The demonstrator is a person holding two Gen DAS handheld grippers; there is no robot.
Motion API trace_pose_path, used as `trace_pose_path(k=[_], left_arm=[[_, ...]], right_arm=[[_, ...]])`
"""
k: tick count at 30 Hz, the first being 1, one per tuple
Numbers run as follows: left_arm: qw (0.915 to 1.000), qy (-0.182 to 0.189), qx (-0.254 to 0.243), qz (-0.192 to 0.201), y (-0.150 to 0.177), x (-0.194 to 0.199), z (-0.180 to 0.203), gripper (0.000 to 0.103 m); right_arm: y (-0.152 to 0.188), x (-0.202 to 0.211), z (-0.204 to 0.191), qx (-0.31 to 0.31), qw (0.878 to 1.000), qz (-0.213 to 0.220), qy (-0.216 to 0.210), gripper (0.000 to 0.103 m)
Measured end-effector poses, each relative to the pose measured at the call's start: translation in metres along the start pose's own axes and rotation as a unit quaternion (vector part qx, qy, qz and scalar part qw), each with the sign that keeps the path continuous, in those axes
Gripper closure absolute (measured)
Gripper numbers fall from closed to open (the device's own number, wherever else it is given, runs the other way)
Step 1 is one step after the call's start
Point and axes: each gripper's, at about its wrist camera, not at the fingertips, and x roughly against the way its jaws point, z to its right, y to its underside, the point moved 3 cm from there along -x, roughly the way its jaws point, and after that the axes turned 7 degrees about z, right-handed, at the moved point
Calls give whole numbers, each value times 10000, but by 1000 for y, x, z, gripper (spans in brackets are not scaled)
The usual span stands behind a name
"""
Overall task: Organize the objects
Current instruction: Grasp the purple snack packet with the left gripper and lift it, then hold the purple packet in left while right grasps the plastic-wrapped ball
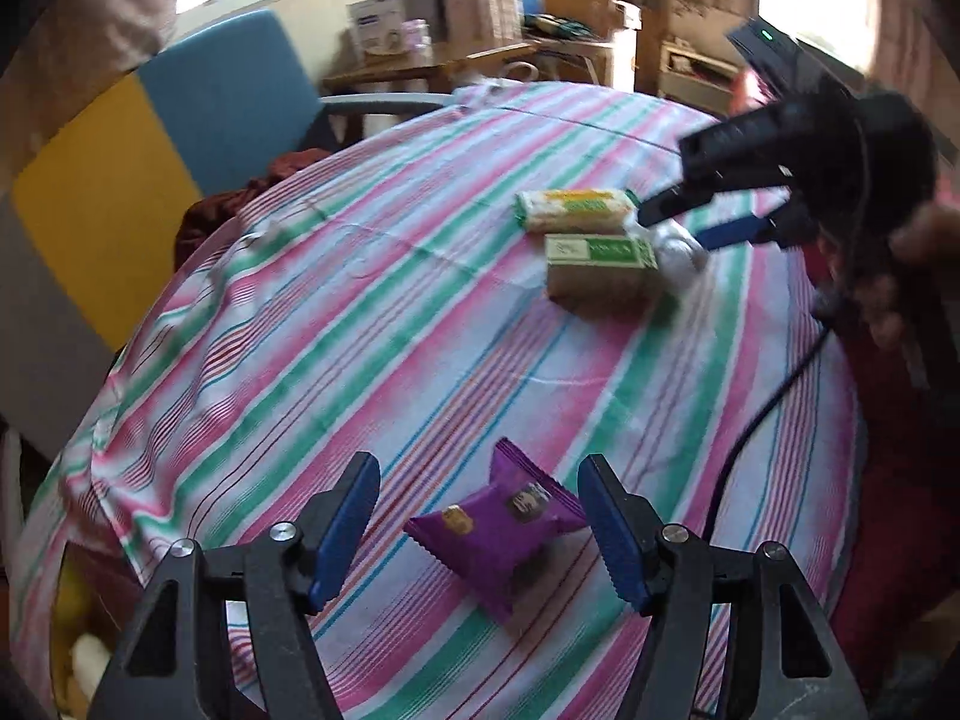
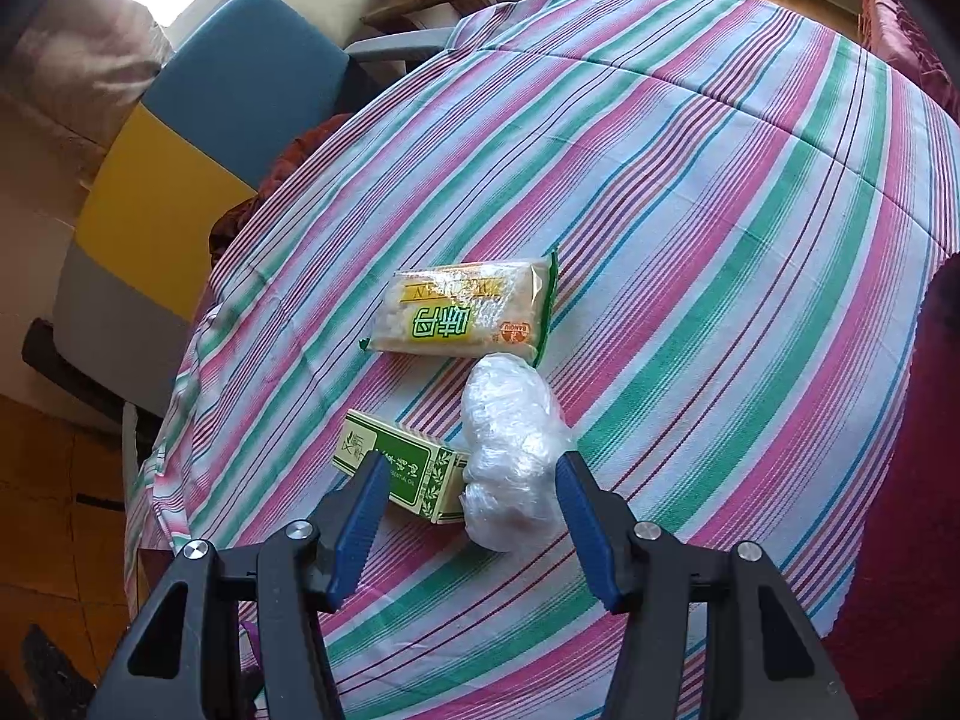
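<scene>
A purple snack packet [image 1: 498, 531] lies on the striped tablecloth between the fingers of my left gripper [image 1: 478, 463], which is open and a little above it; the pads do not touch it. Farther off lie a yellow-green noodle packet [image 1: 573, 207], a green box [image 1: 600, 255] and a crumpled clear plastic bundle [image 1: 675, 255]. In the right wrist view the noodle packet [image 2: 462, 315] lies beyond the green box [image 2: 408, 462] and the plastic bundle [image 2: 510, 450]. My right gripper [image 2: 474, 461] hovers open over the box and bundle, and it shows in the left wrist view as the right gripper [image 1: 675, 228].
The striped cloth [image 2: 720, 240] covers a round table. A blue and yellow chair [image 1: 228, 102] stands at its far left edge. A black cable [image 1: 768, 408] hangs from the right hand's device over the table's right side. Shelves and boxes stand in the background.
</scene>
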Motion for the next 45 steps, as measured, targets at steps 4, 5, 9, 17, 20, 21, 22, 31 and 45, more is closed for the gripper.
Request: trace_pose_path(k=[4, 5, 9, 17, 20, 21, 22, 31, 45], left_arm=[[9968, 446, -535, -392, 11, -15, 10, 33], [9964, 455, -563, -444, 13, -19, 9, 33], [9976, 450, -179, -491, 17, -32, -3, 41], [9938, 104, 1030, -402, 31, -34, -13, 66], [9897, 49, 1404, -283, 38, -26, -6, 67], [9891, -11, 1453, -227, 41, -24, -2, 67], [9888, -80, 1480, -167, 45, -22, 3, 67], [9850, -287, 1689, 217, 57, -11, 19, 67], [9819, -286, 1831, 384, 64, -6, 21, 67]], right_arm=[[1, 1, -1, -24, 10000, -28, 40, 45], [1, 0, -2, -28, 10000, -34, 49, 45], [-1, 3, -1, -79, 10000, 49, 29, 45], [-18, 25, 20, -653, 9953, 712, -78, 45], [-16, 20, 18, -564, 9966, 593, -5, 45], [-15, 18, 16, -516, 9972, 541, 11, 45], [-14, 16, 14, -462, 9977, 491, 28, 45], [-7, 1, 3, -7, 9993, 232, 296, 45], [-6, -13, 11, -26, 9987, 66, 512, 45]])
